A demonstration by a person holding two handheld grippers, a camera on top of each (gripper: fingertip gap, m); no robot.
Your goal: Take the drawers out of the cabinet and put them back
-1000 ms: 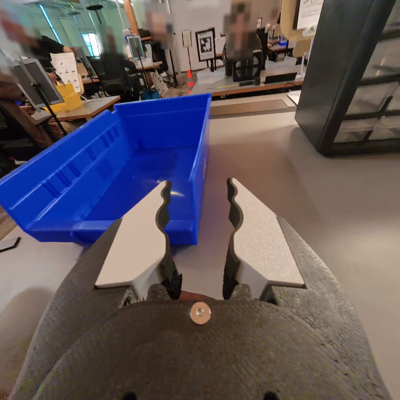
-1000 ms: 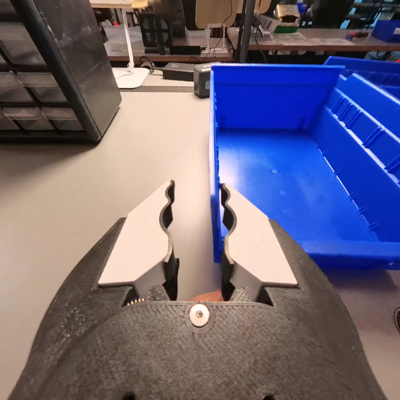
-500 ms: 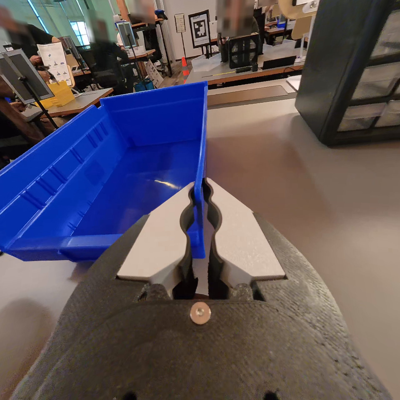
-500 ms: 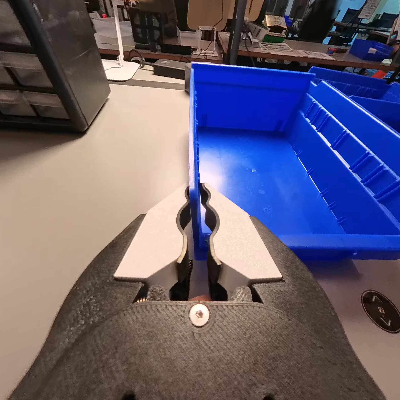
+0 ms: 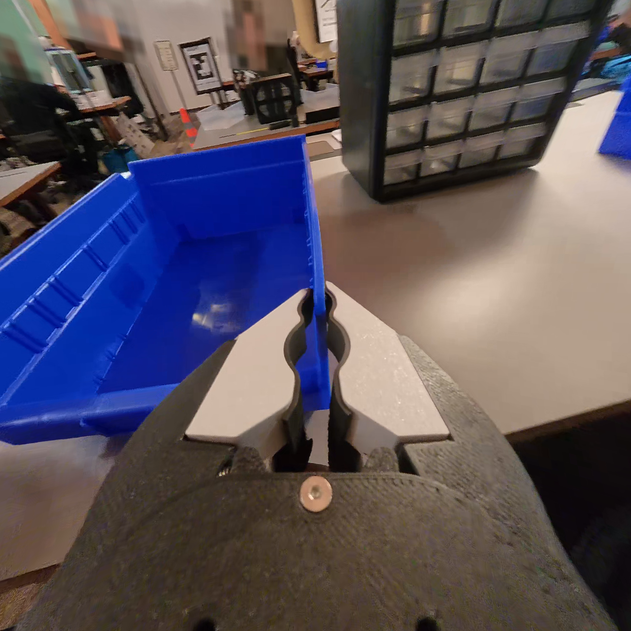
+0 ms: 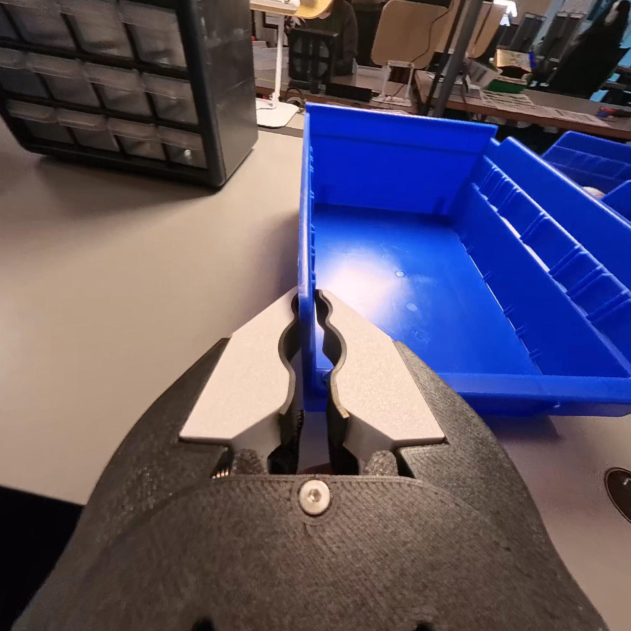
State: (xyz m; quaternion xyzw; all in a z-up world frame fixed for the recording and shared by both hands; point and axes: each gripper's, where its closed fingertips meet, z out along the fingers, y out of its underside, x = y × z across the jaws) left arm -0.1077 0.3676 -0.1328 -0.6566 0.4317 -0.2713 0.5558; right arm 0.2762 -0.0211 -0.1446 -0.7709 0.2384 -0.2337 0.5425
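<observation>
- On my left wrist view, the grey matte tabletop (image 5: 478, 273) lies bare from 12 to 3 o'clock of my left gripper (image 5: 317, 293); its near edge cuts across at 4 o'clock, with dark space below it.
- The open blue plastic bin on the left (image 5: 170, 290) fills everything from 9 to 12 o'clock, and its long right wall runs straight away from my fingertips toward 12 o'clock.
- My left gripper is clamped on that right wall near the bin's near corner: both grey fingers (image 5: 266, 358) press the thin blue wall from either side.
- The black cabinet of small translucent plastic drawers (image 5: 454, 99) stands upright on the table at 1 o'clock, well apart from the left claw, and the drawers I can see sit pushed in; blur hides finer detail.
- On my right wrist view, bare tabletop (image 6: 136, 273) runs from 9 to 11 o'clock, and its near edge shows at 8 o'clock.
- A second open blue plastic bin (image 6: 426, 290) fills 12 to 3 o'clock; more blue bins (image 6: 587, 160) crowd just beyond it at 2 o'clock.
- My right gripper (image 6: 307, 293) pinches this bin's left wall near its near corner, pads tight on both faces.
- From here the cabinet (image 6: 112, 88) sits at 10 o'clock, well apart from the right claw.
</observation>
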